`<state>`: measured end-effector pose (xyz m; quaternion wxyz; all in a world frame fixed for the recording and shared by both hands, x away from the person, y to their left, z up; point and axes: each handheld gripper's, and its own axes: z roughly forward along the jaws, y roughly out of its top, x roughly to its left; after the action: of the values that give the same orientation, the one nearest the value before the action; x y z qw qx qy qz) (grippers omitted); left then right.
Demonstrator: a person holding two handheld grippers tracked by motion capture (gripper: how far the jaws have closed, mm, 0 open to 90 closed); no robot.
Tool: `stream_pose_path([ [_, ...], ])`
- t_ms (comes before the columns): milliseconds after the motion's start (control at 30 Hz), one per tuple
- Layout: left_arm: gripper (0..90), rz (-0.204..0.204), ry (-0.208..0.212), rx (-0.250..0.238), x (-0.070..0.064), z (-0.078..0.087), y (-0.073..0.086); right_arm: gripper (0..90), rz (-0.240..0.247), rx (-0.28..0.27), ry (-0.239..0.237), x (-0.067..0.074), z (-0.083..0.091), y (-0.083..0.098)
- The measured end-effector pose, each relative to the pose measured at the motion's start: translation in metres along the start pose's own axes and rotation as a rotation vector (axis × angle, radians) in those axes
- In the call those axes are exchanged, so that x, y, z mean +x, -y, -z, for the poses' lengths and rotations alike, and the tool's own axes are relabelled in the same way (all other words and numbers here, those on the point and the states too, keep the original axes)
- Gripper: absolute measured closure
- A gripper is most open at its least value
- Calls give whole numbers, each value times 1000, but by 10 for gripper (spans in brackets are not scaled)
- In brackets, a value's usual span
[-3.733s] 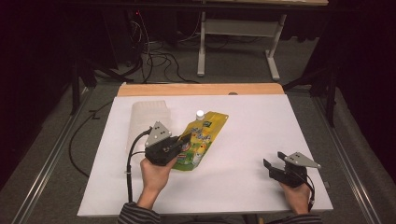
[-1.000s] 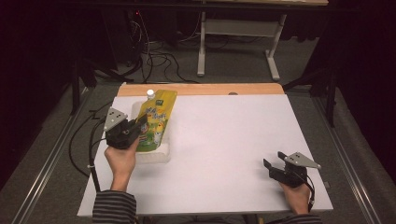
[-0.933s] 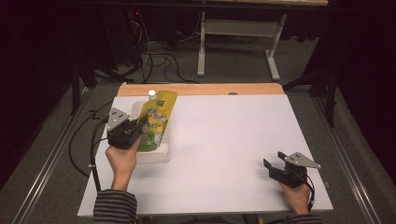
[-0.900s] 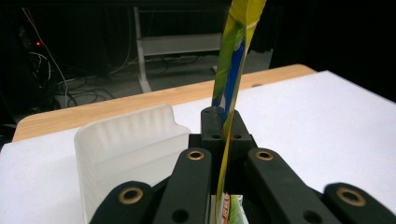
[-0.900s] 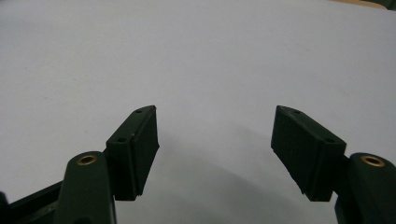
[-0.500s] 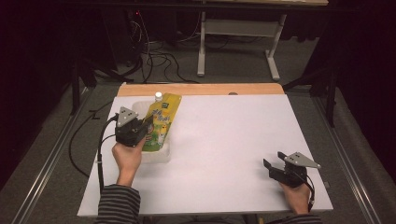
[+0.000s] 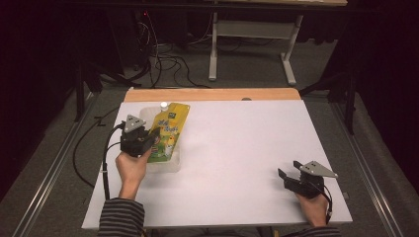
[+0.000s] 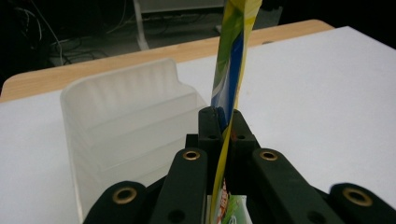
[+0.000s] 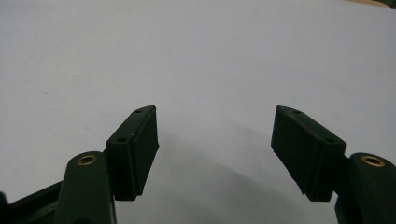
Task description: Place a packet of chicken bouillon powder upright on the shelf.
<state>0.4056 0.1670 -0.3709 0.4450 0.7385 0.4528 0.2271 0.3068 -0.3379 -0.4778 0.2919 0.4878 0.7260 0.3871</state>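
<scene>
A yellow-green spouted pouch with a white cap leans over a clear plastic tray at the table's left. My left gripper is shut on the pouch's lower edge. In the left gripper view the pouch rises edge-on from between the pads of this gripper, with the ribbed tray just to its left. The jaws have just been opening slightly, and the pouch is still between them. My right gripper rests at the front right of the table. Its jaws stand wide apart over bare white surface, holding nothing.
The white table top ends in a wooden strip at the back. Beyond it stand a desk frame and loose cables on a dark floor. A black cable trails from the left gripper off the table's left edge.
The left hand carried the pouch from mid-table to the tray at the left. In the last second it shifted slightly right, bringing the pouch over the tray. The right hand stayed still.
</scene>
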Motion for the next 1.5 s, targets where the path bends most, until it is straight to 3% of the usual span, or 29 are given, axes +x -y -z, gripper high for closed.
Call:
stream_pose_path([
  [267, 862, -2, 14, 98, 2, 2, -3, 324, -9, -3, 1, 0, 1, 0],
  [433, 885, -25, 34, 143, -1, 2, -7, 324, -11, -4, 0, 0, 1, 0],
  [600, 896, -36, 38, 132, -2, 3, -6, 325, -12, -5, -1, -1, 1, 0],
  [767, 898, -34, 30, 82, -4, 2, -3, 324, -10, -7, -1, -1, 1, 0],
  [867, 898, -6, 42, 49, -1, 1, -1, 325, -10, -8, -2, -1, 1, 0],
  [900, 898, 26, 40, 8, 1, -1, 3, 325, -9, -9, -2, -1, 1, 0],
  [967, 898, 31, 36, -4, 1, -3, 8, 325, -11, -10, -3, -1, 1, 0],
  [1167, 892, 18, 37, 16, 2, 2, 11, 325, -9, -8, -3, -1, 1, 0],
  [1333, 880, 17, 30, 78, 4, 7, 11, 325, -12, -9, -2, -1, 1, 0],
  [1500, 876, 6, 35, 110, 3, 9, 12, 325, -13, -6, -1, -1, 1, 0],
])
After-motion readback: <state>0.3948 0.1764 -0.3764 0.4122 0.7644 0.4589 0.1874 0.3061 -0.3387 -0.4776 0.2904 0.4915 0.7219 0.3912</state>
